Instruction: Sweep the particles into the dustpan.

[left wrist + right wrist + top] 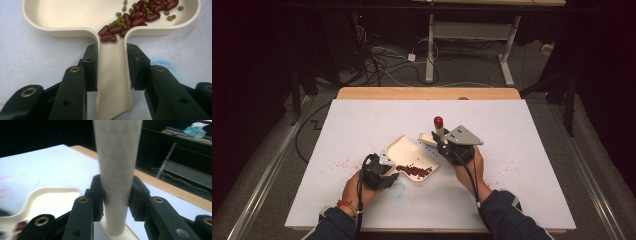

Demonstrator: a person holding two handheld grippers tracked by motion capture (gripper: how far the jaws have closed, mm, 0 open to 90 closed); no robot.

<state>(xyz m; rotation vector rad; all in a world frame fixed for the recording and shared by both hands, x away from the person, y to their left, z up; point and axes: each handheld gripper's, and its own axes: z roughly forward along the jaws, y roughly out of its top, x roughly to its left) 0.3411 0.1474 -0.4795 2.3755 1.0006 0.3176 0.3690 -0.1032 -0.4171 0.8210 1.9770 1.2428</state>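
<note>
Nearest the high camera are the person's forearms, coming in from the bottom edge in dark sleeves (334, 225). Working from the left, the left gripper (379, 172) is closed on the flat handle (113, 82) of a cream dustpan-shaped tray (404, 150). The left gripper view shows its two black jaws pressed against either side of that handle, just behind the point where it widens into the pan. Held this way, the tray is pinned to the white table (512, 150) and seemingly cannot slide while beans are pushed into it.

Inside the pan lie red kidney beans (145, 15) mixed with small green mung beans (120, 20), gathered toward the handle's mouth, with a couple of kidney beans already in the channel. That bunching suggests the tray is tipped slightly toward the hand, though I cannot be sure of the tilt. Faint red specks (344, 162) mark the table left of the tray.

Further right, the right gripper (447, 147) clamps a pale upright handle (117, 170), jaws tight on both sides. In the high view the handle ends in a dark red cap (438, 121). Its foot rests on a cream base just beside the tray's far rim, probably a scraper or brush kept vertical so that its edge can sweep beans in.
</note>
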